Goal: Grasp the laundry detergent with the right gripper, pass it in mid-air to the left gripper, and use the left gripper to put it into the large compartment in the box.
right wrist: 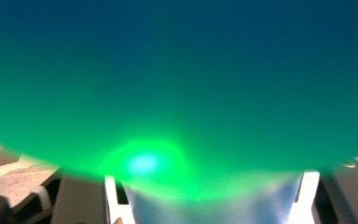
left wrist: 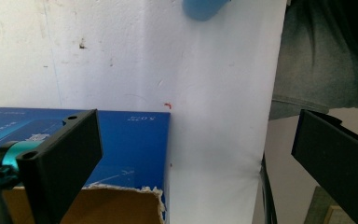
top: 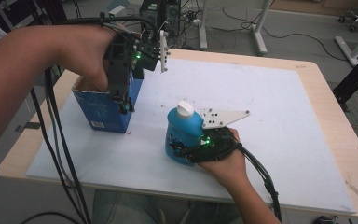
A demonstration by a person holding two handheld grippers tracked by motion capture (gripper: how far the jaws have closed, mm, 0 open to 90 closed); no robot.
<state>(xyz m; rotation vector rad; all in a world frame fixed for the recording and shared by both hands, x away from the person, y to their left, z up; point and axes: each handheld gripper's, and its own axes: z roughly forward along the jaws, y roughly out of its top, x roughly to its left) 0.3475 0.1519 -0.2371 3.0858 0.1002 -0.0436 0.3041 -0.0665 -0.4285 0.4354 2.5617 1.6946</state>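
Gripping blue bottle (top: 184,135) at 6 o'clock on table (top: 279,126) with right claw (top: 182,150); left claw (top: 124,105) wide over blue carton (top: 103,111). Could slip if squeezed off-center on round wall.

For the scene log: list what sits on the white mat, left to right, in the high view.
Open blue box under the left gripper → blue bottle with white cap held by the right gripper → bare white mat.
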